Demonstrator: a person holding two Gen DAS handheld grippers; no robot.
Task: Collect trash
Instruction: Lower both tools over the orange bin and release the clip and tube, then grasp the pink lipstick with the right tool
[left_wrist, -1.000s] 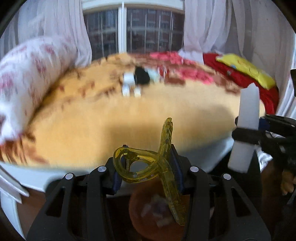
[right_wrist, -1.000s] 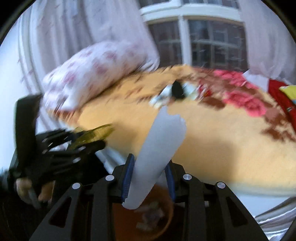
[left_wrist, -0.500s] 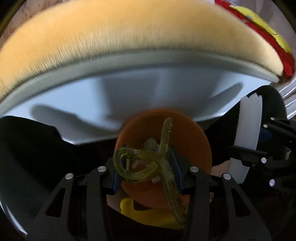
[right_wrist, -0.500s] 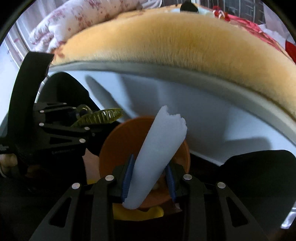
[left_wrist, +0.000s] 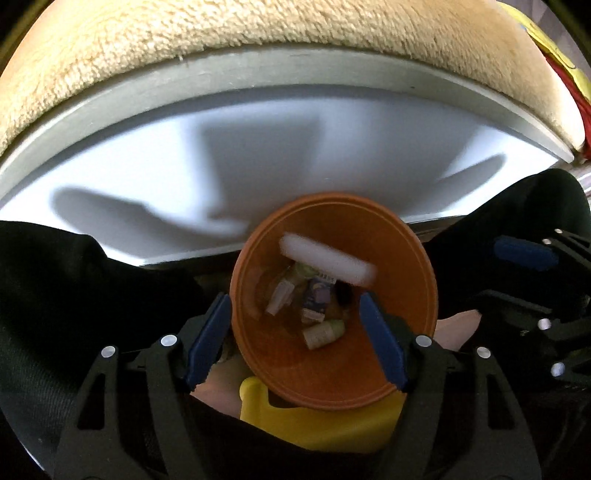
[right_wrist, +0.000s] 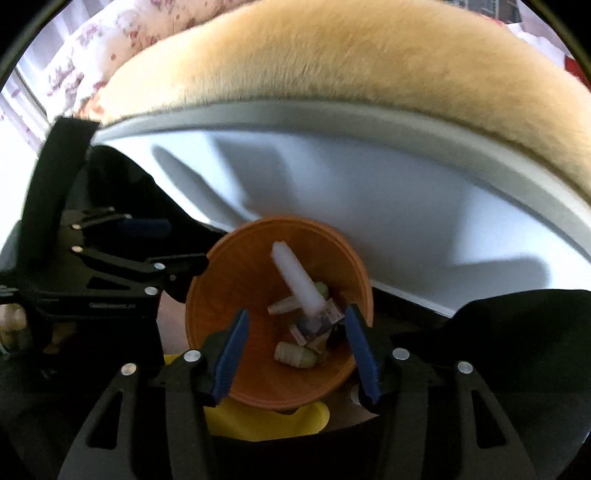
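– How far along is the collecting judged to be?

– A drop into the bin (left_wrist: 421, 295) appears to have been made. The left claw (left_wrist: 295, 325) is seen spread wide with nothing between its pads, and the right claw (right_wrist: 295, 350) is likewise parted and empty. Both are held just above the bin's mouth, which lies directly ahead of and below the fingertips.

– Where is the trash found?

– A white foam stick (left_wrist: 327, 264) is seen inside the bin, blurred, ahead of the left claw; in the right view it (right_wrist: 297, 282) is leaned against the pile. Small bottles and a printed packet (left_wrist: 316, 299) are heaped at the bottom.

– And what is left?

– That cannot be told from here. Only the bed's edge (left_wrist: 258, 70) and a fuzzy blanket (right_wrist: 332, 62) are shown beyond the claws, so any trash lying elsewhere is out of sight. A yellow thing (left_wrist: 321, 424), unidentified, is seen beneath the bin, nearest the claws.
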